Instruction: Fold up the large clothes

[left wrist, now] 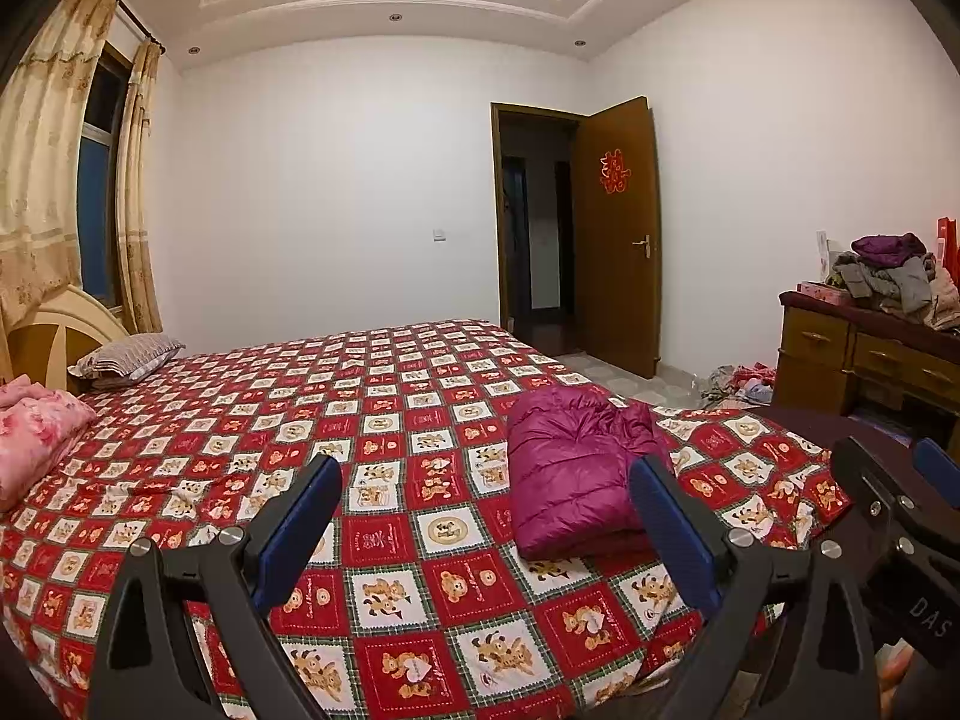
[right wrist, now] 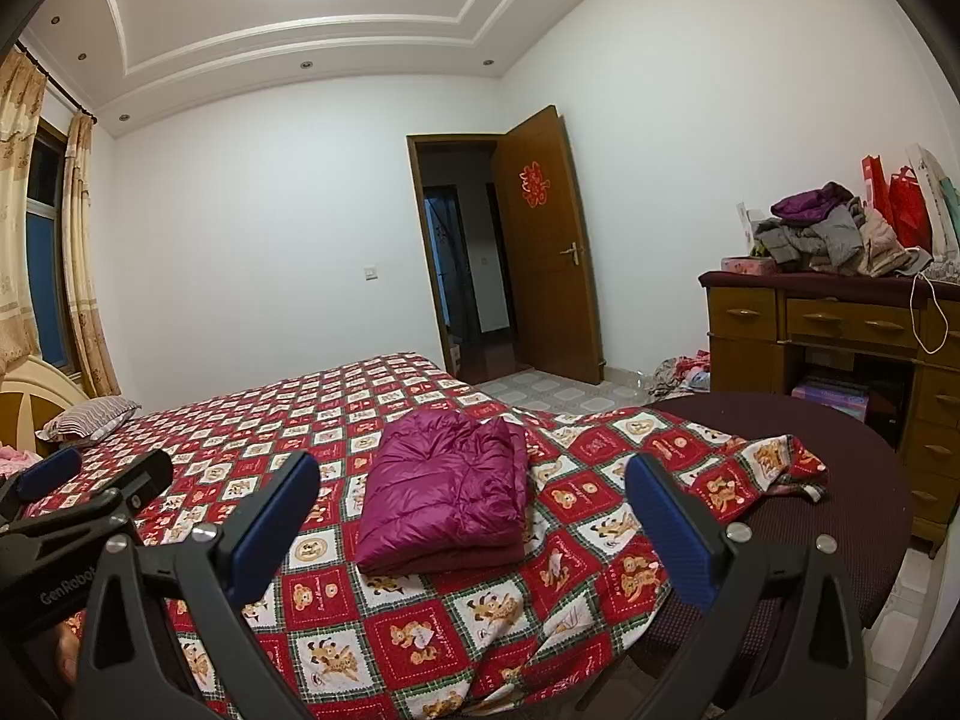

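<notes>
A magenta puffer jacket lies folded into a compact rectangle on the bed's red and white bear-print sheet, near the foot corner. My left gripper hovers above the sheet, open and empty, its right finger overlapping the jacket's near right edge in this view. My right gripper is also open and empty, held back from the jacket, which shows between its fingers. The left gripper appears at the left edge of the right wrist view; the right gripper shows at the right edge of the left wrist view.
A pink folded quilt and a striped pillow lie by the headboard. A wooden dresser with a heap of clothes stands at right. A dark round seat sits beside the bed corner. More clothes lie on the floor near the open door.
</notes>
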Action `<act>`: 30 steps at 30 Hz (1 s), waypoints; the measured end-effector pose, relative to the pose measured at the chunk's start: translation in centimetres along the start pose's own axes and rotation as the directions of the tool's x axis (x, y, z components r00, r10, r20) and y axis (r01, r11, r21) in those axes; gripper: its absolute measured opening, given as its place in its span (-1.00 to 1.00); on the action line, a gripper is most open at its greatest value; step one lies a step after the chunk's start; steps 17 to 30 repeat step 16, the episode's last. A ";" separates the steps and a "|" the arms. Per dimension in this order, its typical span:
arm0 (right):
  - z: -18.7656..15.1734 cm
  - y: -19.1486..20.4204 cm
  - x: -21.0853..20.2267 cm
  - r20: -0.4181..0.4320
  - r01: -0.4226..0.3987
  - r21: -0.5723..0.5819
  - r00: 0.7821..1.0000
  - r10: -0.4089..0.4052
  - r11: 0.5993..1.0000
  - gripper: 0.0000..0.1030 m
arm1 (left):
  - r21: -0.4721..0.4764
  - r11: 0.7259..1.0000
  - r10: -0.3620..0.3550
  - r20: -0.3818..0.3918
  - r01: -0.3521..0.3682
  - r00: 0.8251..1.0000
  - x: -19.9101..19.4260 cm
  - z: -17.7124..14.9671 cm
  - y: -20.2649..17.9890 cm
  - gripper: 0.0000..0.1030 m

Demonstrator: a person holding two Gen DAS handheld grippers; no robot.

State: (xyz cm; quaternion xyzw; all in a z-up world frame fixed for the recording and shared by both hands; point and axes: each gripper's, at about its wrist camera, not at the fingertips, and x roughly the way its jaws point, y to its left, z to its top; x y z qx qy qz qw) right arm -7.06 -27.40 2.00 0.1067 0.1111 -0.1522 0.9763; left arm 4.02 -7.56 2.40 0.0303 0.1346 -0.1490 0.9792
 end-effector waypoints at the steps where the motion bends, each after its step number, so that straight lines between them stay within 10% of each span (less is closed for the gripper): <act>1: 0.0 0.0 0.0 -0.001 0.000 0.000 1.000 0.000 1.000 1.00 | -0.001 1.000 0.001 0.000 -0.001 1.000 0.0 0.0 0.0 0.88; 30: -0.2 0.4 0.1 -0.007 0.003 -0.008 1.000 -0.003 1.000 1.00 | -0.010 0.999 0.047 -0.008 -0.047 0.999 1.1 -0.3 0.8 0.88</act>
